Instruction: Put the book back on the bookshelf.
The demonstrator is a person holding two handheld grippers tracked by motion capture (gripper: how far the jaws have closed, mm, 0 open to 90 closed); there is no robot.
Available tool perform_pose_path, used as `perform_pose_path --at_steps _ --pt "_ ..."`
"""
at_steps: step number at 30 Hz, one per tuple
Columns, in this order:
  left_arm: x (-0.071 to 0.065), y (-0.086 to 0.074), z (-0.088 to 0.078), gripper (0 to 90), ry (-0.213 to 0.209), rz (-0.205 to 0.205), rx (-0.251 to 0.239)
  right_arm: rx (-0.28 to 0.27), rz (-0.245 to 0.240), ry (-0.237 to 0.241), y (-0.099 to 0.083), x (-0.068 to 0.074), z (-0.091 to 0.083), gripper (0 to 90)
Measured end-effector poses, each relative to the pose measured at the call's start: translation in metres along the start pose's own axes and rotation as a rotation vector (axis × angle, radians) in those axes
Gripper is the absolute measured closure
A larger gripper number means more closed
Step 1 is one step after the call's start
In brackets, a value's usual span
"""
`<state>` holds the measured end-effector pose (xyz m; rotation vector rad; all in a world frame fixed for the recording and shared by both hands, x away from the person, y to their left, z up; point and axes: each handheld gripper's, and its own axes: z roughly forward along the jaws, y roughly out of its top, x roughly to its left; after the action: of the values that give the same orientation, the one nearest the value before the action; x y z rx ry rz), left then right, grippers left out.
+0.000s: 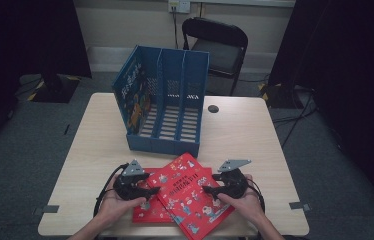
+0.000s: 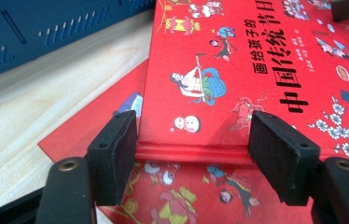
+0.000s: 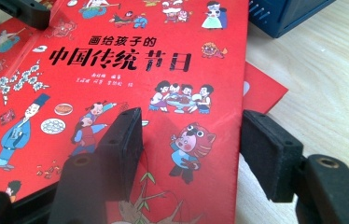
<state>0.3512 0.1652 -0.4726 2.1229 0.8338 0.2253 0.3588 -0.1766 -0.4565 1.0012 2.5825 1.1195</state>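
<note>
At the top red book's (image 1: pixel 195 195) opposite edges, both grippers' fingers gape.

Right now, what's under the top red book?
Under the top red book lies another red book, its corner sticking out on the table. Most of its cover is hidden.

The high view is being rendered dim with dark, murky edges, while both gripper views are being lit brightly yet blurred slightly close up.
</note>
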Motion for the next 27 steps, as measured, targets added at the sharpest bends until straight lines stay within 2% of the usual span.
perform_pose_path --at_steps 2,6,10,15,17,19,21,23,25,27 --pt "0.001 0.002 0.002 33.0 -0.003 -0.003 0.003 -0.003 0.002 -0.002 -0.002 0.000 -0.001 40.0" --pt "0.002 0.007 0.006 32.2 0.017 0.007 0.004 -0.002 0.005 -0.009 -0.005 0.000 -0.005 40.1" --pt "0.005 0.009 0.010 32.1 0.016 -0.030 -0.011 -0.006 0.003 -0.016 -0.008 -0.001 -0.008 40.1" --pt "0.009 0.014 0.015 33.1 0.028 -0.027 -0.014 -0.003 -0.001 -0.024 -0.009 0.002 -0.011 39.9" --pt "0.010 0.015 0.017 41.3 0.029 -0.034 -0.030 0.002 -0.011 -0.030 -0.011 0.004 -0.013 40.0" --pt "0.011 0.016 0.020 42.4 0.042 -0.045 -0.046 0.002 -0.013 -0.026 -0.013 0.006 -0.015 40.4" --pt "0.013 0.019 0.022 43.0 0.044 -0.054 -0.036 -0.002 -0.015 -0.023 -0.016 0.007 -0.017 40.7" --pt "0.014 0.024 0.024 43.1 0.065 -0.037 -0.025 0.002 -0.019 -0.020 -0.017 0.008 -0.018 41.3" --pt "0.017 0.026 0.026 43.3 0.071 -0.060 -0.032 0.006 -0.023 -0.014 -0.017 0.010 -0.019 42.7" --pt "0.021 0.025 0.027 43.3 0.053 -0.095 -0.043 0.008 -0.031 -0.003 -0.019 0.012 -0.021 45.1"
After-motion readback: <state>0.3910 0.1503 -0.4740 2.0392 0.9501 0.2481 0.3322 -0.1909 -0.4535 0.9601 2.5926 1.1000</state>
